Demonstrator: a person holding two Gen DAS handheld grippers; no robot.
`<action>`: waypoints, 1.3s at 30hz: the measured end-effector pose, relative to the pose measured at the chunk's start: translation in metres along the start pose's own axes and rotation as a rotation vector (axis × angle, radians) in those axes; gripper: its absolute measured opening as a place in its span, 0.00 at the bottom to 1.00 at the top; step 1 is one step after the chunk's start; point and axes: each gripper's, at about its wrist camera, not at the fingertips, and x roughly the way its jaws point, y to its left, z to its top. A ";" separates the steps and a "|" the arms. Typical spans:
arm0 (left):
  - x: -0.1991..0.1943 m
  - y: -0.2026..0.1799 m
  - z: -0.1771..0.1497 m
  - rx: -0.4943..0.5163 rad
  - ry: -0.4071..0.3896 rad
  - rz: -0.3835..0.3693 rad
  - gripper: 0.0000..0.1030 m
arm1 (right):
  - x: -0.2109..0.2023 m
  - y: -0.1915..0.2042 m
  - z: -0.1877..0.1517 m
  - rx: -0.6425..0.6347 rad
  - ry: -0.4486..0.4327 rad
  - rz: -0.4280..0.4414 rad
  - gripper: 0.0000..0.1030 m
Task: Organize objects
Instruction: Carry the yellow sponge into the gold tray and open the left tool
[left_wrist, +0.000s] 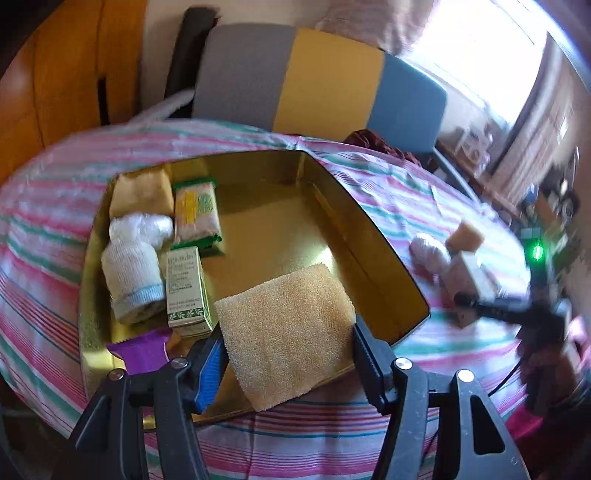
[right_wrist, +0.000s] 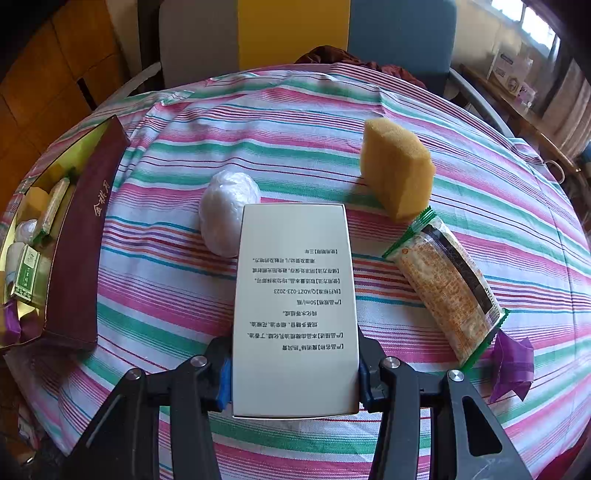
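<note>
My left gripper (left_wrist: 290, 354) is shut on a flat tan sponge (left_wrist: 284, 332), held over the near right corner of the gold tin (left_wrist: 369, 236). In the tin lie a tan packet (left_wrist: 142, 194), a green-edged snack pack (left_wrist: 197, 212), a white wrapped ball (left_wrist: 142, 225), a rolled white sock (left_wrist: 131, 284), a small green box (left_wrist: 186, 291) and a purple wrapper (left_wrist: 142, 350). My right gripper (right_wrist: 295, 373) is shut on a white printed box (right_wrist: 295, 306) above the striped tablecloth (right_wrist: 258, 129). Beyond it sit a white wrapped ball (right_wrist: 227, 210), a yellow sponge (right_wrist: 397, 166), a snack pack (right_wrist: 447, 291) and a purple wrapper (right_wrist: 511, 365).
The tin's dark red outer wall (right_wrist: 81, 236) stands at the left of the right wrist view. The right hand's gripper (left_wrist: 517, 310) with its box shows blurred at the right of the left wrist view. A chair with grey, yellow and blue panels (left_wrist: 317, 77) stands behind the round table.
</note>
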 end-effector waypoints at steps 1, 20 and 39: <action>0.002 0.011 0.006 -0.056 0.013 -0.024 0.60 | 0.000 0.000 0.000 -0.001 0.000 0.000 0.48; 0.096 0.040 0.124 -0.150 0.013 0.102 0.60 | -0.001 0.004 -0.002 -0.018 0.001 0.005 0.48; 0.098 0.040 0.139 -0.066 -0.005 0.196 0.79 | 0.001 0.005 -0.001 -0.009 0.000 0.012 0.48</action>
